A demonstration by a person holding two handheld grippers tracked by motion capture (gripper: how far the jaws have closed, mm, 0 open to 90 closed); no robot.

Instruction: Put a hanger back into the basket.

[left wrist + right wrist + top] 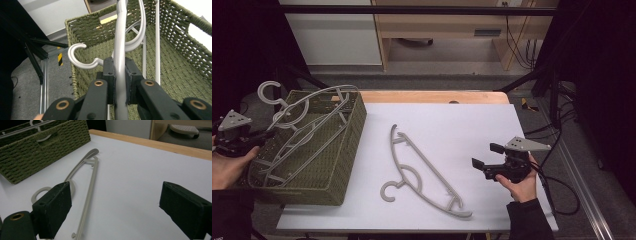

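My left gripper (262, 135) is at the left rim of a green woven basket (347, 150), shut on the bar of a grey hanger (307, 107) that leans in the basket. In the left gripper view its pads (109, 72) clamp the hanger's bar (120, 37), and a hook (75, 53) curls out over the basket wall (95, 27). A second grey hanger (428, 165) lies flat on the white table top. To the right of it, my right gripper (487, 155) is open with nothing between its fingers. In the right gripper view this gripper (117, 210) points at the flat hanger (91, 180) and the basket (42, 147).
The white table top (462, 125) has a wooden strip (437, 96) along its far edge. Cables (562, 185) trail off the right side by a metal rail. Beyond the table stand a pale cabinet (337, 40) and a wooden shelf unit (452, 30).
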